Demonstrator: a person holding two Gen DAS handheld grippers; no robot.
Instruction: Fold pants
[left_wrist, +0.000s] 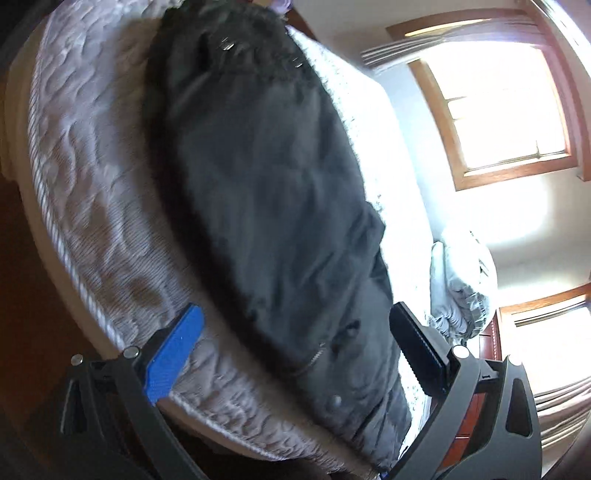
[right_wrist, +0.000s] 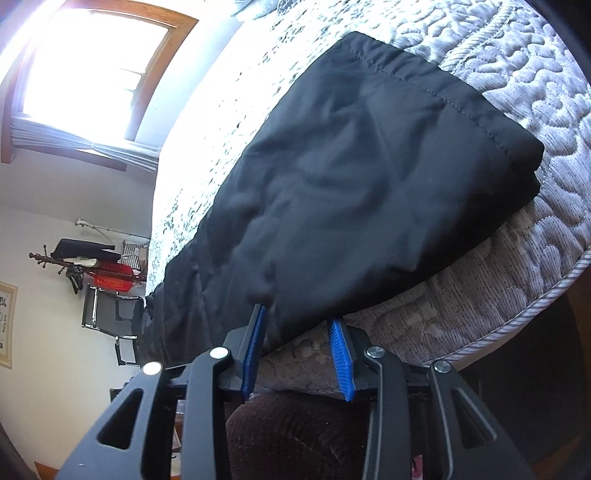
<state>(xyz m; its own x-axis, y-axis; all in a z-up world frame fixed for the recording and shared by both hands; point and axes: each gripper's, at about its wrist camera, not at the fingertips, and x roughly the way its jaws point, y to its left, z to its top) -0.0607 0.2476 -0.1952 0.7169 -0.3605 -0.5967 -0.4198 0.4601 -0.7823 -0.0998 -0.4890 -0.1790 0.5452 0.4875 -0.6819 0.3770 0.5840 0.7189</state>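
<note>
Black pants (left_wrist: 266, 177) lie lengthwise on a grey quilted bed (left_wrist: 96, 184). The waist end with its button (left_wrist: 336, 400) is nearest my left gripper (left_wrist: 295, 332). That gripper hangs just above it, open wide, with one blue pad (left_wrist: 173, 354) over the quilt and the dark pad (left_wrist: 417, 347) past the pants' far side. In the right wrist view the stitched hem end of the pants (right_wrist: 369, 177) lies flat on the bed (right_wrist: 517, 258). My right gripper (right_wrist: 297, 315) stands open at the pants' near edge. The cloth reaches in between its blue pads (right_wrist: 340, 354), and they do not press on it.
The bed's corded edge (left_wrist: 55, 229) runs close to my left gripper, with dark floor beyond. A folded pale cloth (left_wrist: 461, 288) lies further along the bed. Bright windows (left_wrist: 498, 107) fill the wall. A black chair (right_wrist: 110, 310) and a coat rack (right_wrist: 85, 266) stand by the wall. A dark brown cushion (right_wrist: 295, 435) sits under my right gripper.
</note>
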